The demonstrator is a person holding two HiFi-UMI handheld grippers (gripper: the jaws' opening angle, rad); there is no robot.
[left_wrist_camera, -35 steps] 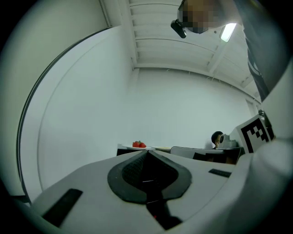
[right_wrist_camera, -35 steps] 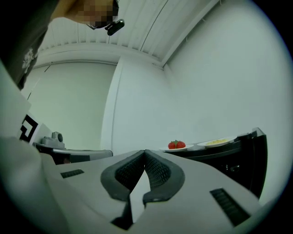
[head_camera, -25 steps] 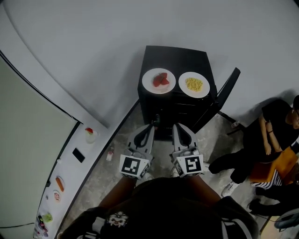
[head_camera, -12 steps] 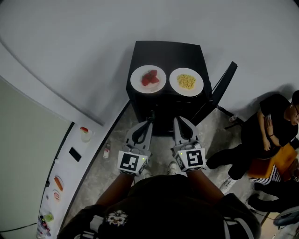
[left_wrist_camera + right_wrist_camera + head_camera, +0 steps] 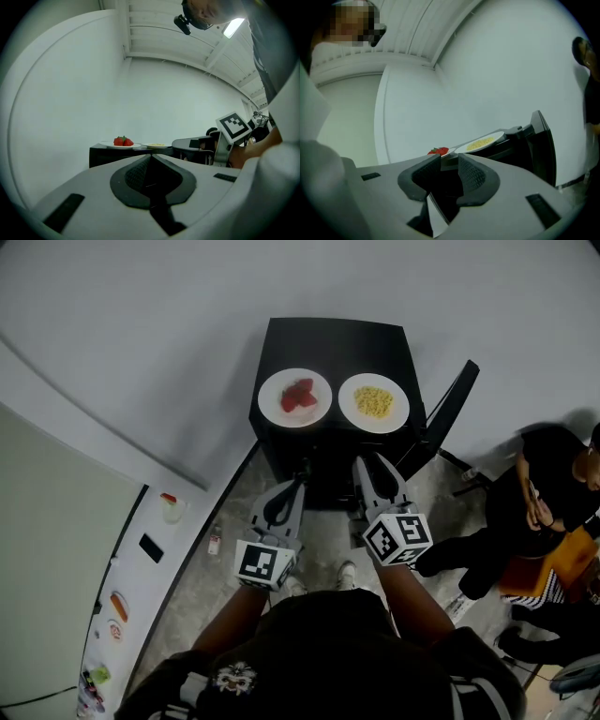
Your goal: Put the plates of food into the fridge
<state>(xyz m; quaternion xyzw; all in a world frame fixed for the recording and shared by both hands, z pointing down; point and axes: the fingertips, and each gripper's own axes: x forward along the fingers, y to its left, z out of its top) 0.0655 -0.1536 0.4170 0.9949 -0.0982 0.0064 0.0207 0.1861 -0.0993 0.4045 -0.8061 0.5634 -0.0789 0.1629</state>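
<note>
My right claw (image 5: 373, 468) has lifted and swung outward since a second ago, its jaws opening on nothing. My left claw (image 5: 302, 476) is pressed together, empty. The strawberry plate (image 5: 294, 397) and yellow-food plate (image 5: 373, 403) sit at twelve o'clock atop the black fridge (image 5: 333, 338), whose door (image 5: 448, 420) stands open at two. A seated person (image 5: 539, 512) is at three.

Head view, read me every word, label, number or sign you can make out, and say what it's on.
No readable text in any view.
Marker cube on the left gripper: black-and-white square pattern, no letters.
Second marker cube on the right gripper, jaws opening with nothing between them: same kind of pattern.
Print on the person's dark shirt: too blurred to read.
</note>
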